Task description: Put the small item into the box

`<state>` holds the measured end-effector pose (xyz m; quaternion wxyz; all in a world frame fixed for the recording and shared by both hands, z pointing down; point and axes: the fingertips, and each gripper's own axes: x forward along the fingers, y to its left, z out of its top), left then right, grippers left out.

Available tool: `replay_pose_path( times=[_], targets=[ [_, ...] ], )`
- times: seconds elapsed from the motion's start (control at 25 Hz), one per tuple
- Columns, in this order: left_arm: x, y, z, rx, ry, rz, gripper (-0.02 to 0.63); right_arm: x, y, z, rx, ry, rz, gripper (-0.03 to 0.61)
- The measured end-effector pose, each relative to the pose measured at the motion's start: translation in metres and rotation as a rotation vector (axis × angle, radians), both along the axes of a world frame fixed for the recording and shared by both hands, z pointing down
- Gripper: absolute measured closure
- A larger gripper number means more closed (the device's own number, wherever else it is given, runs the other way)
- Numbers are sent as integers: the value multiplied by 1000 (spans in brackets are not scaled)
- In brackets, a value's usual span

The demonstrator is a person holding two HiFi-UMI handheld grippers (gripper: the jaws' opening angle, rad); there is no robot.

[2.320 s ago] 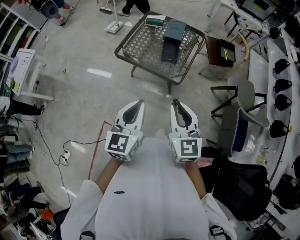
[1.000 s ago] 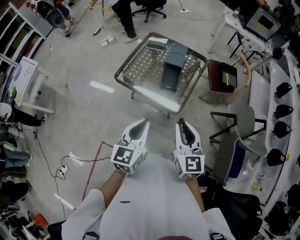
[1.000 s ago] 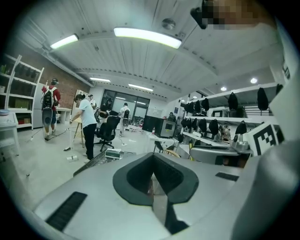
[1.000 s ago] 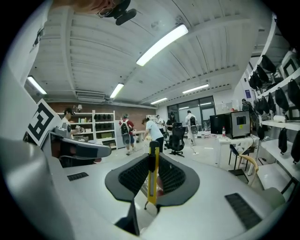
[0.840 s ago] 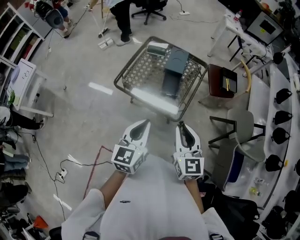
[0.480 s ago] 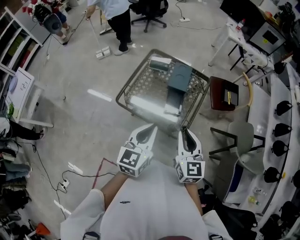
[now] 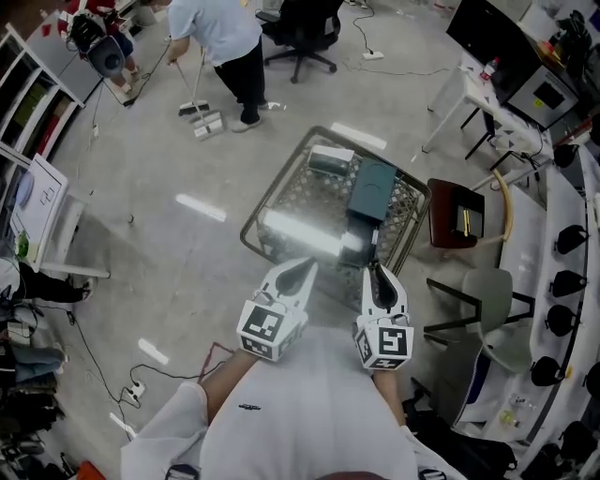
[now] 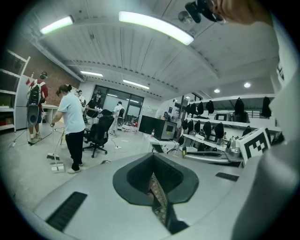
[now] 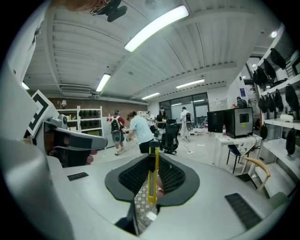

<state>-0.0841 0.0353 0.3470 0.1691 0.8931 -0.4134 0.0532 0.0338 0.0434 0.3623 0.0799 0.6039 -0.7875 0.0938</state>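
A dark teal box lies on a wire-mesh table, with a darker part of it toward me. Both grippers are held close together at the table's near edge. My right gripper is shut on a thin yellow and black item, which stands upright between the jaws; its dark tip pokes out toward the box. My left gripper has its jaws together with nothing between them, and only mesh shows through the slit in the left gripper view.
A small white and green packet lies at the table's far end. A person with a broom stands beyond the table, next to an office chair. A brown stool, a grey chair and a white desk stand at the right.
The table has drawn closer; both grippers now reach its near edge instead of hanging over bare floor. The person with the broom has come further into view. Neither gripper's jaws changed.
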Motion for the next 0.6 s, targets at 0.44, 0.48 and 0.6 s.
replay_pose_path(
  times=[0.44,0.48,0.6],
  targets=[
    [21,-38,-4,0,-10,-22,612,21,-38,-11,10,26,-25,525],
    [26,-37,-7,4,-8,-23,612,25,-39,-12,9,26,-32,525],
    [35,-39,-12,10,-15,-27,612,30,-42,-16,12,29,-53,525]
  ],
)
